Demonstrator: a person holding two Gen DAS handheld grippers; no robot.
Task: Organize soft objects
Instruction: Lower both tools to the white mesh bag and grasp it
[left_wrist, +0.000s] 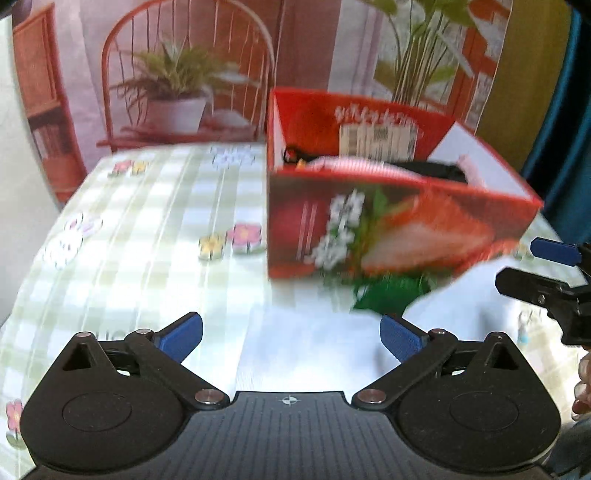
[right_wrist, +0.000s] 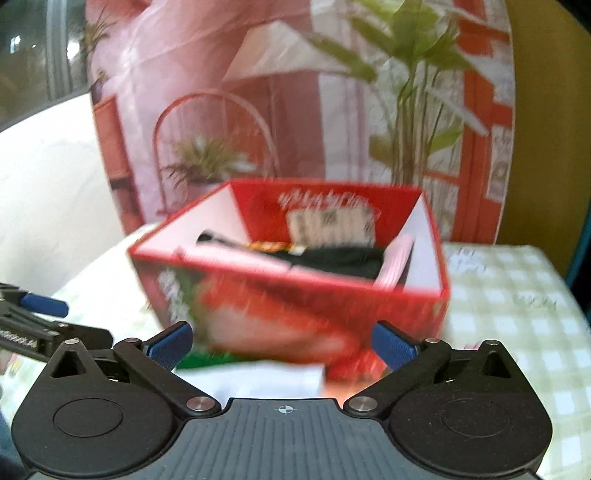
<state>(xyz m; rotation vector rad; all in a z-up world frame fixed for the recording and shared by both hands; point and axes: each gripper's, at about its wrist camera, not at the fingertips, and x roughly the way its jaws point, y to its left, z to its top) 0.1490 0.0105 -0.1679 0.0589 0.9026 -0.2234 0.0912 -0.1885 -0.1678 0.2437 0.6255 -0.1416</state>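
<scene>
A red printed cardboard box (left_wrist: 388, 229) stands open on the table, blurred in both views. Inside it lie a pink-and-white striped cloth (left_wrist: 354, 168) and a black cloth (left_wrist: 436, 170); the right wrist view shows the same box (right_wrist: 295, 306), black cloth (right_wrist: 340, 260) and pink cloth (right_wrist: 397, 258). My left gripper (left_wrist: 291, 339) is open and empty, short of the box's near left corner. My right gripper (right_wrist: 282, 347) is open too, nothing between its blue pads, close to the box's front wall. Each gripper shows at the other view's edge: the right gripper (left_wrist: 546, 269) and the left gripper (right_wrist: 37, 317).
A green-checked tablecloth (left_wrist: 147, 229) with flower prints covers the table, which drops off at the left. A white flat sheet or flap (right_wrist: 258, 380) lies in front of the box. Behind stands a printed backdrop (left_wrist: 184, 74) of a chair and plants. Fingers of a hand (left_wrist: 581, 387) show at right.
</scene>
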